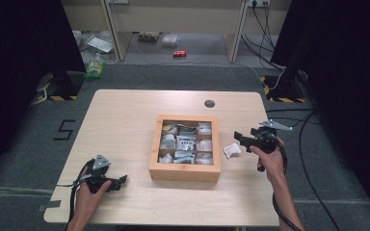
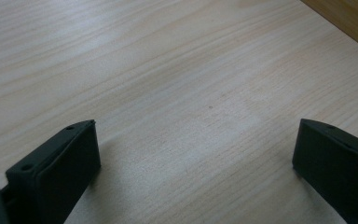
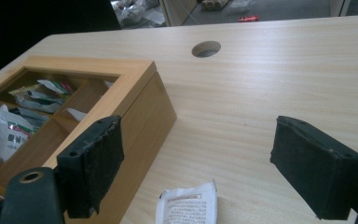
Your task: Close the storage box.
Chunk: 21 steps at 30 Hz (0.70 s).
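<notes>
The sachet [image 1: 231, 150] lies flat just left of the right gripper [image 1: 238, 136], beside the box [image 1: 184, 172]. Both grippers' jaws stand apart, empty; left gripper [image 1: 121, 181] is far off.

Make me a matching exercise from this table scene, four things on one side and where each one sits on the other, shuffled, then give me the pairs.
Things:
1. Square wooden compartment box
2. White paper sachet with small print
3. Left gripper
4. Round dark hole in the tabletop

Places:
A. Near the table's far edge, beyond the box
B. Near the table's front left corner, fingers wide apart over bare wood
C. At the middle of the table, packets in its compartments
D. Flat on the table just right of the box, under the right gripper

Pairs: 1-C, 2-D, 3-B, 4-A
</notes>
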Each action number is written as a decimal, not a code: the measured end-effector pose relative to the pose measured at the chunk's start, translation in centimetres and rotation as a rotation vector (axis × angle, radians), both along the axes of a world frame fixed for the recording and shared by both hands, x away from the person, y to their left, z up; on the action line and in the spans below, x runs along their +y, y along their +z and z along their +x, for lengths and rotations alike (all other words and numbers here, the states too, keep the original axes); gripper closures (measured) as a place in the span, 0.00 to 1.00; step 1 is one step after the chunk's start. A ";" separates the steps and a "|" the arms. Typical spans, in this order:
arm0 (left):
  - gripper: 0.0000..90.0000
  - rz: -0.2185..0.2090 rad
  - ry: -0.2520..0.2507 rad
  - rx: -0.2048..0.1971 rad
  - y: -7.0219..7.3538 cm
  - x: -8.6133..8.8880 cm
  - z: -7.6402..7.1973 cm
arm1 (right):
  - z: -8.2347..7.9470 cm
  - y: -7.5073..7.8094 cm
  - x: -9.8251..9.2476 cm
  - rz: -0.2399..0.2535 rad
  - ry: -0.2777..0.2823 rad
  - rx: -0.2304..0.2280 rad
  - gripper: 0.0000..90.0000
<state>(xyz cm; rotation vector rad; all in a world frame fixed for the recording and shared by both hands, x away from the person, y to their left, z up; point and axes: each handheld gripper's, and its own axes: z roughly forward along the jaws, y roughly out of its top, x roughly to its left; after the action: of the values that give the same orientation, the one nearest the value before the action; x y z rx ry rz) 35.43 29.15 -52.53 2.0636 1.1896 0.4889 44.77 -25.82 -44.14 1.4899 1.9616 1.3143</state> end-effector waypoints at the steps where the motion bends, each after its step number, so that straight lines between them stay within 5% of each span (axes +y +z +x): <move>1: 0.00 0.000 0.000 0.000 0.0 0.0 0.0 | 0.0 0.0 0.0 -0.005 0.001 0.003 0.20; 10: 0.00 0.000 0.000 0.001 0.0 0.0 0.0 | 0.3 -1.2 -0.5 -0.064 0.021 0.062 0.21; 21: 0.00 0.000 0.000 0.001 0.0 0.0 0.0 | 0.7 -2.8 -1.9 -0.098 -0.027 0.091 0.22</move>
<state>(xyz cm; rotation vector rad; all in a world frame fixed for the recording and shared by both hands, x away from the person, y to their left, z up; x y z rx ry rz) 35.43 29.15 -52.53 2.0641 1.1898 0.4879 45.48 -27.68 -46.91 1.5488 2.0239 1.1410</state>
